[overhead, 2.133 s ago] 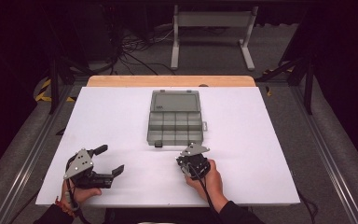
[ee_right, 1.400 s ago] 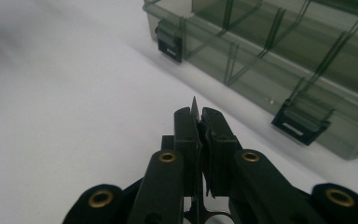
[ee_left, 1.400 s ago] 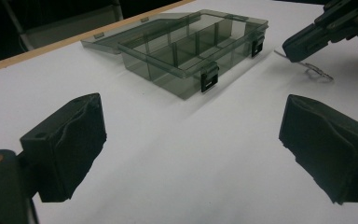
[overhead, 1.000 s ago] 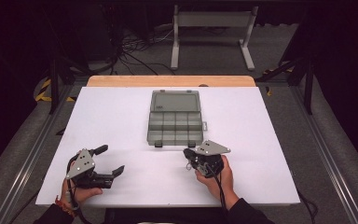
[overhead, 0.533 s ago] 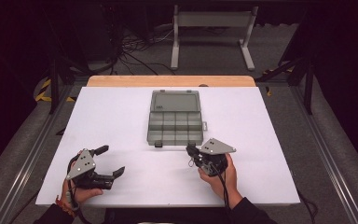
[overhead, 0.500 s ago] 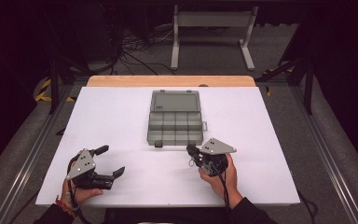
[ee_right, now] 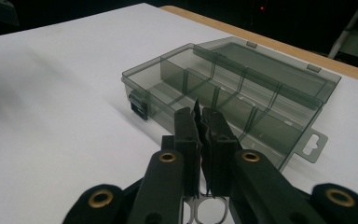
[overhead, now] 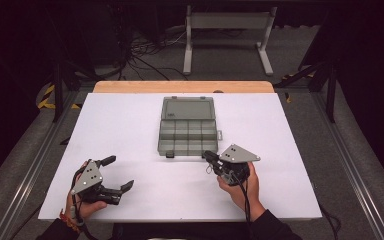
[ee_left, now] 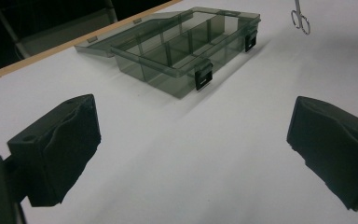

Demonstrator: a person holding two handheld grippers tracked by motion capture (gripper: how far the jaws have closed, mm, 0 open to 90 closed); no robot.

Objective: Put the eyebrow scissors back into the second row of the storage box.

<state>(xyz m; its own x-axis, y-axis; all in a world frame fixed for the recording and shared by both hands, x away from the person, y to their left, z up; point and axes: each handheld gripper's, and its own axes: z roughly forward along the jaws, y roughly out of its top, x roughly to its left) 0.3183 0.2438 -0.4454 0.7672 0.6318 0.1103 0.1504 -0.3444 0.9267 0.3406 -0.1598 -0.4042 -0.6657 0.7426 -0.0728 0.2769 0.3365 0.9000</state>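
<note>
The left gripper (overhead: 115, 174) rests at the near left of the white rectangular worktop (overhead: 130, 125), held in the person's left hand (overhead: 82, 205), its two black padded jaws spread wide apart with nothing between them. The translucent grey plastic compartment box (overhead: 187, 132) lies at the worktop centre, lid folded back flat toward the far edge, dark latches on its near wall. The right gripper (overhead: 210, 157) sits just beside the box's near right corner, held in the right hand (overhead: 240, 185); its jaws are clamped on small metal scissors (ee_right: 204, 198), blade tip protruding toward the box, loop handles below.
</note>
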